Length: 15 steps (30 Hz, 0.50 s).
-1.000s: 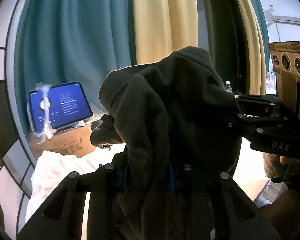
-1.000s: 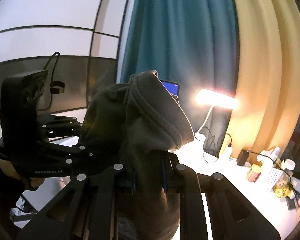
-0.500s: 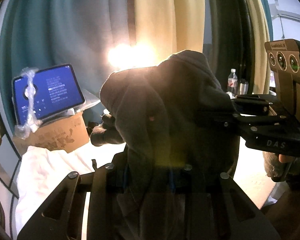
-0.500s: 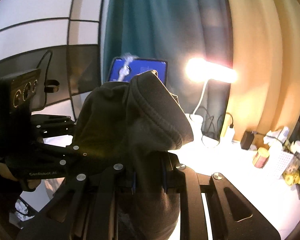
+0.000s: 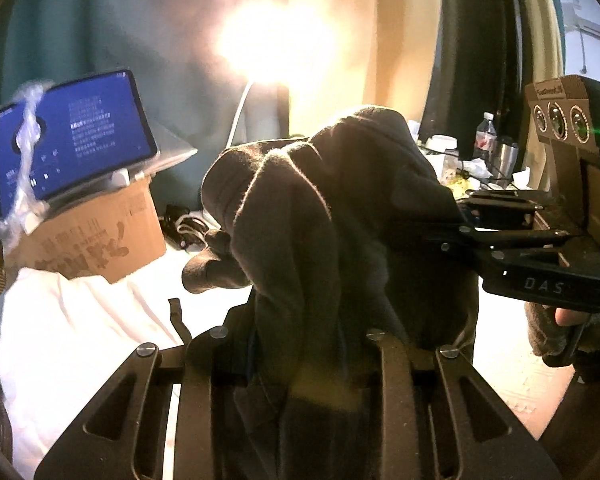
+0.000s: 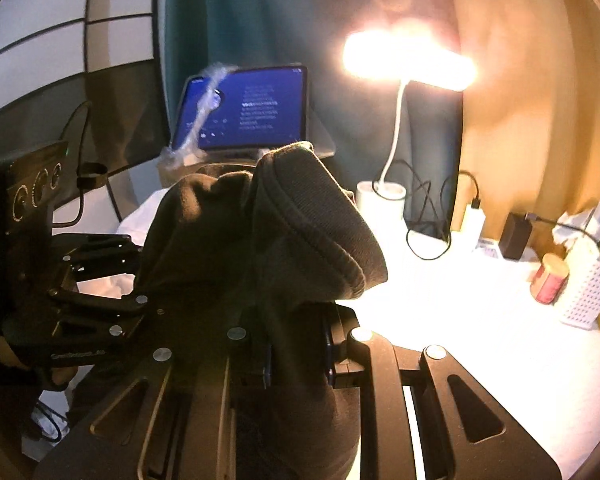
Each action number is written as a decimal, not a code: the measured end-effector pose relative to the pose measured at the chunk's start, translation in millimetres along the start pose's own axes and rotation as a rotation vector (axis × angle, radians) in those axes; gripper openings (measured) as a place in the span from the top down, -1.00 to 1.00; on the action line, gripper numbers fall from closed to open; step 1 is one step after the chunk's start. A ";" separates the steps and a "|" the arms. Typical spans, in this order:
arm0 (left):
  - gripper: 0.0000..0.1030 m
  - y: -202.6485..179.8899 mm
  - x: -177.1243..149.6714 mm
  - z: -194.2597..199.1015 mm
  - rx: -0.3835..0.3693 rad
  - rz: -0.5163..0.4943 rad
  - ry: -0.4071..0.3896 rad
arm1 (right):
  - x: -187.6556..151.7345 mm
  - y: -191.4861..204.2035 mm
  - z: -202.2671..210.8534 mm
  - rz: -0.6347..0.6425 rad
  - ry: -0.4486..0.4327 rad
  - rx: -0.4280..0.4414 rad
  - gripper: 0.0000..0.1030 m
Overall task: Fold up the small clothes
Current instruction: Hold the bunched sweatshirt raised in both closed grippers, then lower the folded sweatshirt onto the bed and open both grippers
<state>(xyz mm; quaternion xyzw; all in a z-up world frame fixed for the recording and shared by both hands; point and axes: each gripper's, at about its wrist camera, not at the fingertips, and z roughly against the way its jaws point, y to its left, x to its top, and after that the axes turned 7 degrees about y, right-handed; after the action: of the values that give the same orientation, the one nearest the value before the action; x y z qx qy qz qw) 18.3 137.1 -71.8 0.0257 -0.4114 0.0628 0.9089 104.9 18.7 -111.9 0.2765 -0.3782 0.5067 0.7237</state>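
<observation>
A dark grey fleece garment (image 5: 332, 216) hangs bunched in the air between both grippers; its ribbed hem (image 6: 316, 224) shows in the right wrist view. My left gripper (image 5: 300, 344) is shut on one part of it, the fabric covering the fingertips. My right gripper (image 6: 298, 356) is shut on another part. The right gripper also shows from the side in the left wrist view (image 5: 466, 222), and the left gripper shows at the left of the right wrist view (image 6: 134, 280). The two grippers are close together.
A white table (image 6: 480, 320) lies below. On it are a lit desk lamp (image 6: 408, 62), a tablet (image 5: 72, 140) on a cardboard box (image 5: 100, 240), cables (image 6: 424, 216), a white cloth (image 5: 80, 320), a red can (image 6: 548, 278) and a white basket (image 6: 588, 300).
Both grippers have tilted downward with the garment still held; the lamp, tablet and table have come further into view. The grip on the garment is unchanged.
</observation>
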 end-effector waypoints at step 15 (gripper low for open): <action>0.46 22.4 -2.9 -59.2 -0.006 0.060 0.121 | -9.8 -32.9 -68.4 -0.089 0.125 0.050 0.62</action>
<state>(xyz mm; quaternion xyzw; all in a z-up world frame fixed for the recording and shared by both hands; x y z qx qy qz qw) 57.4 164.9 -113.1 0.0069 -0.3562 0.0905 0.9300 152.2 56.2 -158.9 0.2789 -0.3070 0.4997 0.7604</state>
